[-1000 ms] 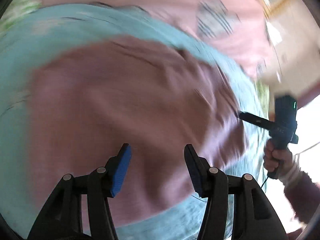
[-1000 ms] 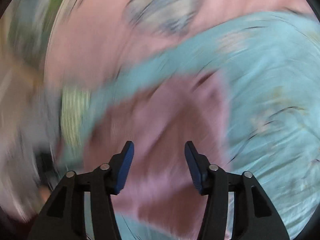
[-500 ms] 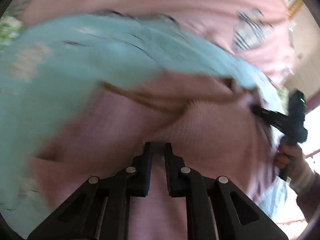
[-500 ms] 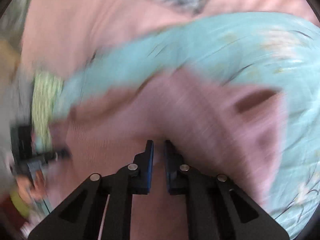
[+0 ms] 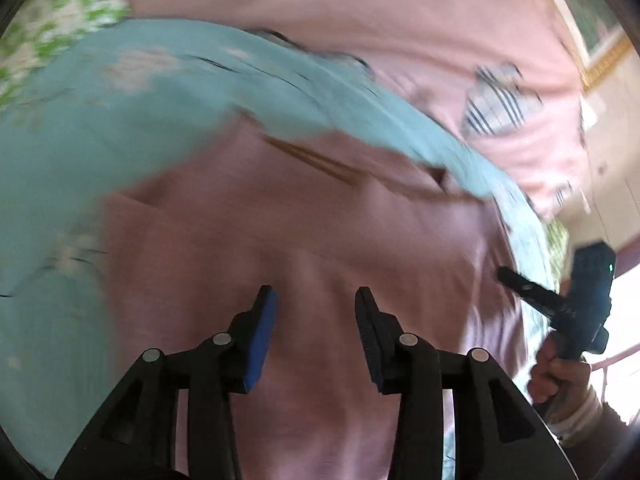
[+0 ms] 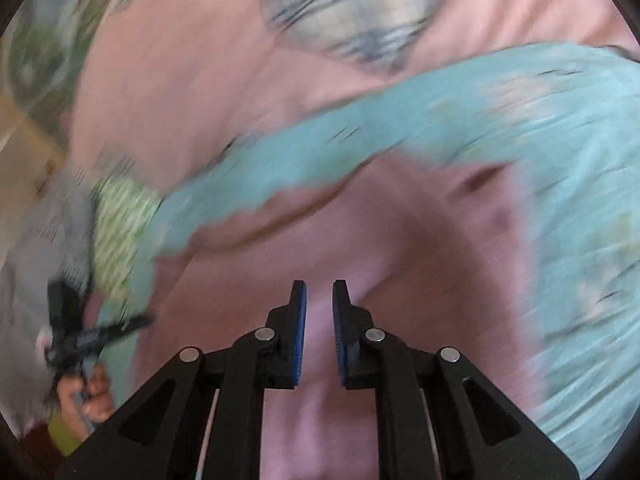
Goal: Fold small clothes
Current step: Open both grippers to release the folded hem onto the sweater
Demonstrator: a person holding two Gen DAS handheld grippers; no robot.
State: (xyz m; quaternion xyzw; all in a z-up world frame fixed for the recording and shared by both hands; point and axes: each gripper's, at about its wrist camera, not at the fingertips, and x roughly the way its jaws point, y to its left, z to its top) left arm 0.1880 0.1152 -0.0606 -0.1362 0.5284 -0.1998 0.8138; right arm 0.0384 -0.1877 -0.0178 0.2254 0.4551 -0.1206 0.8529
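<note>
A mauve garment (image 5: 320,220) lies spread on a teal flowered sheet (image 5: 120,120). My left gripper (image 5: 316,292) hangs just over its near part. Its jaws are opening, wide apart, with cloth below them and nothing pinched. In the right wrist view the same garment (image 6: 400,240) runs up into my right gripper (image 6: 319,284). That gripper's pads stand a narrow gap apart with a ridge of the cloth in it, and its jaws are starting to open. The right gripper (image 5: 516,280) touches the garment's right edge; the left gripper (image 6: 132,322) shows blurred at its left edge.
Pink bedding with a striped heart patch (image 5: 496,104) lies beyond the teal sheet (image 6: 560,140). A green-and-white patterned cloth (image 6: 120,232) sits at the left. A hand (image 5: 556,372) holds the right tool at the bed's edge, with the wall and floor past it.
Both grippers closed on the garment half a second ago. Since then the left one has let go and opened, and the garment now lies flatter. The right one stays nearly closed.
</note>
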